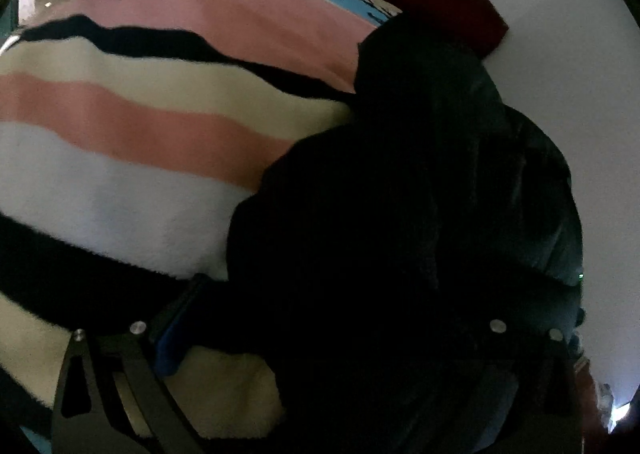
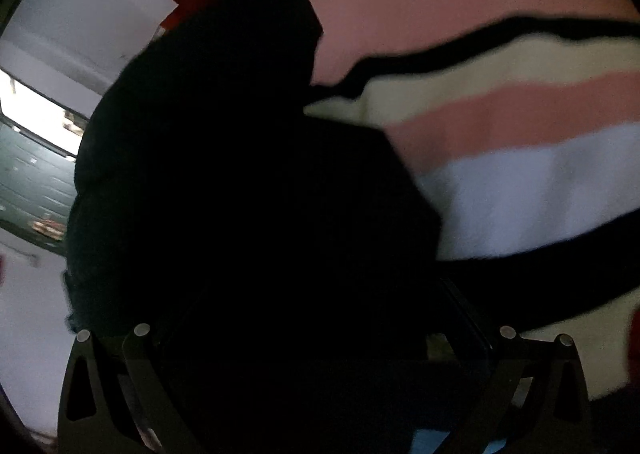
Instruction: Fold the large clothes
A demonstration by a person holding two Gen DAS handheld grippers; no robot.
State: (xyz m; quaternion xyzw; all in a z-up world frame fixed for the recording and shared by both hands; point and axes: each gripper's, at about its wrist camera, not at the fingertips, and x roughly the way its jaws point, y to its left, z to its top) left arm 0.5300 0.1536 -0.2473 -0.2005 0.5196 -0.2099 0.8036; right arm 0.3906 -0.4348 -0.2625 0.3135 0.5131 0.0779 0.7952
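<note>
lying under everything is a big striped blanket (image 1: pixel 132 121) on what looks like a bed, soft and fuzzy, with wide bands of pink, cream, white and black. past it is a flat pink sheet (image 1: pixel 248 9) with a small cartoon picture and a blue edge.

on top sits the dark garment (image 1: pixel 408 221), the big piece of clothing to fold. it is black, thick and floppy, bunched into a lumpy heap. it fills the middle of both views and hangs right in front of both cameras.

the left gripper (image 1: pixel 320 338) and the right gripper (image 2: pixel 320 338) are both pushed into this dark cloth. the cloth covers the gap between the fingers (image 1: pixel 176 318), so i cannot tell if either one is pinching it or is loose.

what could go wrong: the cloth is heavy and floppy, so it may slip out if only a thin bit is pinched. it may sag in the middle and fold crooked. black on black hides the edges, so a wrong layer could get grabbed. the fuzzy blanket might get caught and lifted too.
</note>
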